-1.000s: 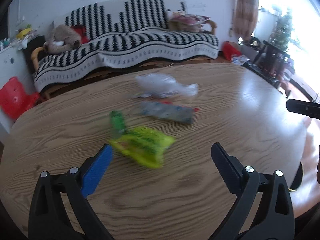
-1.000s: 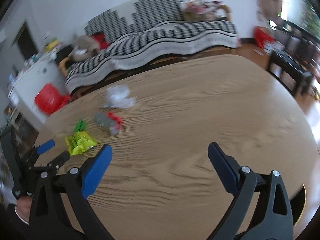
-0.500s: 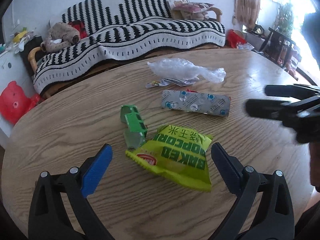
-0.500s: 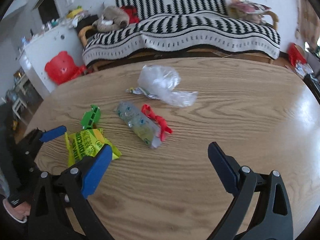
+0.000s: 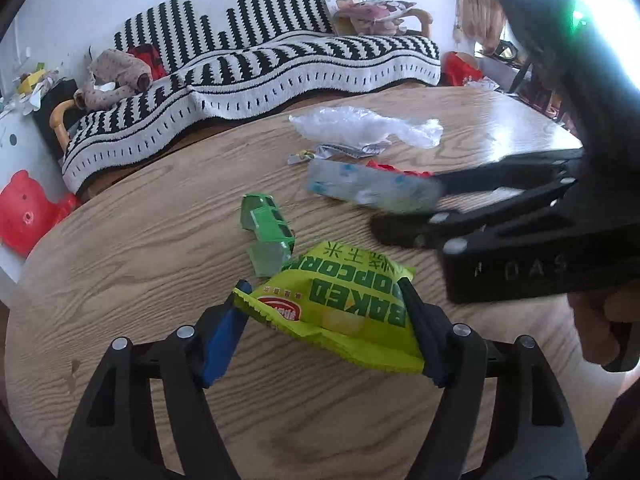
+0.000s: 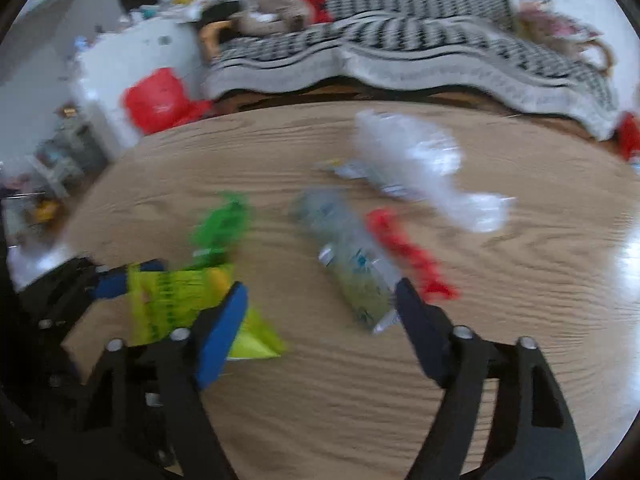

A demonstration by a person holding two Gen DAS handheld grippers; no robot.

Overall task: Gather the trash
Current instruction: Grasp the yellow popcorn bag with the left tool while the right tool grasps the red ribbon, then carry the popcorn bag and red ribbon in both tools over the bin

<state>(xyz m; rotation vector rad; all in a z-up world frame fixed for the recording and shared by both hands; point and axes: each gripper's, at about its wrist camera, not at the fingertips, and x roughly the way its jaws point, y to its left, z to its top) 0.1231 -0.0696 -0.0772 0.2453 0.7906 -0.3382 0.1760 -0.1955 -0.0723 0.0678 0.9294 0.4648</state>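
Note:
A yellow-green popcorn bag (image 5: 340, 304) lies on the wooden table (image 5: 140, 280). My left gripper (image 5: 324, 320) has closed its jaws against both sides of the bag. A silver foil wrapper (image 5: 372, 192) lies beyond it, with a red scrap (image 6: 408, 256) beside it. My right gripper (image 6: 320, 308) is open, low over the table, its right finger (image 6: 416, 320) touching the near end of the foil wrapper (image 6: 352, 268). A green carton (image 5: 266, 228), a clear plastic bag (image 5: 360, 128) and a small flat wrapper (image 5: 340, 152) lie farther back.
A sofa with a black-and-white striped cover (image 5: 260, 68) stands behind the table. A red bear-shaped thing (image 5: 24, 212) is on the floor at the left. A dark stand (image 5: 532, 80) is at the far right.
My left gripper has moved forward and closed on the popcorn bag. My right gripper has swung left and down to the foil wrapper and its jaws have narrowed.

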